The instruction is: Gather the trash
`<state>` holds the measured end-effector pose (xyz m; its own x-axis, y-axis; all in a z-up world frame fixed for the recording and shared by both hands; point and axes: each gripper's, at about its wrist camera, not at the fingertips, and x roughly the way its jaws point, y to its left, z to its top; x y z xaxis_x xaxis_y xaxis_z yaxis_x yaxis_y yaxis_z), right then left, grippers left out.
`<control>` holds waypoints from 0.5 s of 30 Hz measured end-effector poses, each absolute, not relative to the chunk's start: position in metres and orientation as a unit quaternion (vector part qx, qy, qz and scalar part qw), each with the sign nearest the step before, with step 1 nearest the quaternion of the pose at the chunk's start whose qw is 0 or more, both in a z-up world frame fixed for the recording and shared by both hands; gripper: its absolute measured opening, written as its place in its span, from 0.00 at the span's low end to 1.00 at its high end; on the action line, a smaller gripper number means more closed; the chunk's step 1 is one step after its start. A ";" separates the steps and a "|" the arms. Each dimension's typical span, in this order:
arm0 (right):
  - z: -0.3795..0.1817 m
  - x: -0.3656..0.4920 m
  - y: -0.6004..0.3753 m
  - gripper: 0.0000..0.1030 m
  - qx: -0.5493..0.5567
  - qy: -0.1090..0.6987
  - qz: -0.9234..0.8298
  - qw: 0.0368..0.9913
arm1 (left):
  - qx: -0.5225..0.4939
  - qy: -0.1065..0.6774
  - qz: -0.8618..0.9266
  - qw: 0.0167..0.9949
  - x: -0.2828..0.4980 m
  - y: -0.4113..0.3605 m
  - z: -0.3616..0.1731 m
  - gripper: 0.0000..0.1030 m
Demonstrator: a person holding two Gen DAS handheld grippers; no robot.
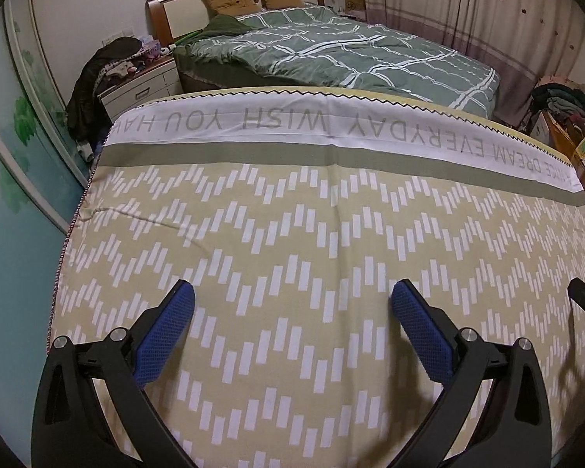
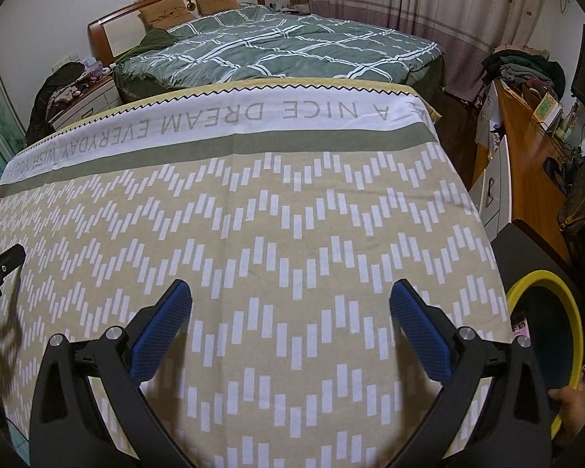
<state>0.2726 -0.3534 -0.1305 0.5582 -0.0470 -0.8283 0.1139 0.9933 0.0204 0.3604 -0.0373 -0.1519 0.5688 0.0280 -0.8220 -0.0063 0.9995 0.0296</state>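
Two blue-padded fingers of the left gripper (image 1: 292, 304) spread wide over the patterned cloth (image 1: 292, 234), gripping nothing. Right view: the right gripper (image 2: 291, 300) gapes too, empty, with a yellow-rimmed bin (image 2: 565, 312) just off the cloth's near right edge.

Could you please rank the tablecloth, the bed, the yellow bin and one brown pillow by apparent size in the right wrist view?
1. Tablecloth, though it lies nearest the camera.
2. Bed.
3. Yellow bin, partly cut off at the edge.
4. Brown pillow.
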 end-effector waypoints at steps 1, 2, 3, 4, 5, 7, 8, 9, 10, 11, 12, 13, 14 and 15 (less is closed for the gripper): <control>-0.130 0.272 -0.353 0.95 0.036 0.468 -0.046 0.882 | 0.011 0.464 0.010 0.886 0.360 -0.037 -0.152 0.97; -0.130 0.272 -0.353 0.95 0.036 0.468 -0.046 0.882 | 0.012 0.464 0.010 0.886 0.359 -0.036 -0.152 0.97; -0.130 0.272 -0.353 0.95 0.036 0.468 -0.046 0.882 | 0.012 0.464 0.010 0.886 0.360 -0.038 -0.152 0.97; -0.131 0.273 -0.353 0.95 0.036 0.468 -0.046 0.882 | 0.012 0.464 0.010 0.886 0.359 -0.036 -0.152 0.97; -0.131 0.273 -0.354 0.95 0.036 0.468 -0.046 0.882 | 0.012 0.464 0.010 0.886 0.361 -0.038 -0.152 0.97; -0.131 0.273 -0.354 0.95 0.036 0.468 -0.046 0.882 | 0.012 0.464 0.010 0.886 0.360 -0.037 -0.152 0.97; -0.131 0.273 -0.353 0.95 0.036 0.468 -0.046 0.882 | 0.012 0.464 0.010 0.886 0.361 -0.038 -0.152 0.97; -0.131 0.273 -0.354 0.95 0.036 0.468 -0.046 0.882 | 0.012 0.464 0.010 0.886 0.361 -0.038 -0.152 0.97; -0.131 0.273 -0.354 0.95 0.036 0.468 -0.046 0.882 | 0.011 0.464 0.010 0.886 0.360 -0.037 -0.152 0.97; -0.131 0.273 -0.353 0.95 0.036 0.468 -0.046 0.882 | 0.012 0.464 0.010 0.886 0.360 -0.037 -0.152 0.97; -0.131 0.273 -0.354 0.95 0.036 0.468 -0.046 0.882 | 0.012 0.464 0.010 0.886 0.360 -0.037 -0.152 0.97; -0.131 0.273 -0.354 0.95 0.036 0.468 -0.046 0.882 | 0.012 0.464 0.010 0.886 0.360 -0.037 -0.152 0.97; -0.131 0.273 -0.354 0.95 0.036 0.468 -0.046 0.882 | 0.012 0.464 0.010 0.886 0.361 -0.038 -0.152 0.97; -0.131 0.273 -0.353 0.95 0.036 0.468 -0.046 0.882 | 0.012 0.464 0.010 0.886 0.361 -0.038 -0.152 0.97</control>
<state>0.2731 -0.3535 -0.1306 0.5581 -0.0470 -0.8285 0.1139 0.9933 0.0203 0.3614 -0.0383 -0.1520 0.5690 0.0278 -0.8218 -0.0062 0.9995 0.0295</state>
